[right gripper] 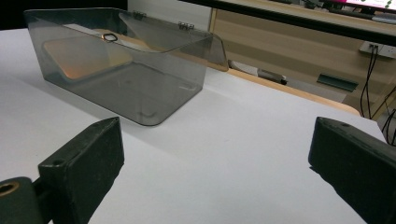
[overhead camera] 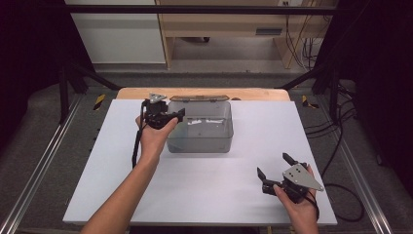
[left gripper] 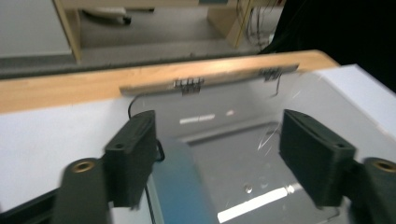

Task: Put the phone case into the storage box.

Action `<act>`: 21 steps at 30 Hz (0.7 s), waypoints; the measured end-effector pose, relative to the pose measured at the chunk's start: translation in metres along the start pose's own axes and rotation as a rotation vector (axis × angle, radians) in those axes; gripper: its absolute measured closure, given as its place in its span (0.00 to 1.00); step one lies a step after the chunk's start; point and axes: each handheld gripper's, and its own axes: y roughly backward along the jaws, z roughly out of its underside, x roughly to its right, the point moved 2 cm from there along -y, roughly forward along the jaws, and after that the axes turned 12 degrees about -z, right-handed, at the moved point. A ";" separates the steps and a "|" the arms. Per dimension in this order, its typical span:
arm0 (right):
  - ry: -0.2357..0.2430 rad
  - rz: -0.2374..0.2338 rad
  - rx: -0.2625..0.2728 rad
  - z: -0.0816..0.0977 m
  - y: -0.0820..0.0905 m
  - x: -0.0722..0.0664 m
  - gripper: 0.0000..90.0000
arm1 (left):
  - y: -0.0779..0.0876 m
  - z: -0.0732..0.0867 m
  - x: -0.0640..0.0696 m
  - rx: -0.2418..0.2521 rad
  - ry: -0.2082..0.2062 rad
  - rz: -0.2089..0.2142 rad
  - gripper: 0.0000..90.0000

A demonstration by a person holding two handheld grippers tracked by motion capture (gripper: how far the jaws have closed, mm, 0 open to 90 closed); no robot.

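A smoky clear plastic box (overhead camera: 199, 141) stands open near the back middle of the white tabletop (overhead camera: 204, 190). Its hinged lid (overhead camera: 199, 98) is swung back onto the wooden strip behind it. My left gripper (overhead camera: 181, 115) hangs at the box's left rim, pointing right over the inside. In the left gripper view, the left gripper (left gripper: 217, 154) has its jaws wide apart above the box floor, with the near box wall (left gripper: 177, 186) below them and nothing pressed between the pads. My right gripper (overhead camera: 272, 165) rests at the front right, open. The right gripper (right gripper: 215, 158) faces the box (right gripper: 140, 93) from a distance.
A wooden table edge (overhead camera: 253, 93) runs behind the white top. Black frame posts (overhead camera: 63, 92) stand at both sides, and cables (overhead camera: 336, 146) trail over the floor on the right. A cable from the left gripper (overhead camera: 136, 146) hangs down along the forearm.
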 end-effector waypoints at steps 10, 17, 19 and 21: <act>-0.014 0.000 -0.005 0.001 0.000 0.001 0.04 | 0.021 0.001 -0.016 0.148 -0.005 0.029 0.05; -0.029 -0.004 -0.013 0.002 0.000 0.003 0.03 | 0.040 0.013 -0.034 0.222 0.000 0.023 0.04; -0.032 -0.004 -0.016 0.003 0.000 0.003 0.03 | 0.047 0.017 -0.039 0.242 0.010 0.030 0.04; -0.036 -0.009 -0.016 0.003 0.001 0.003 0.03 | 0.052 0.023 -0.045 0.255 0.018 0.033 0.04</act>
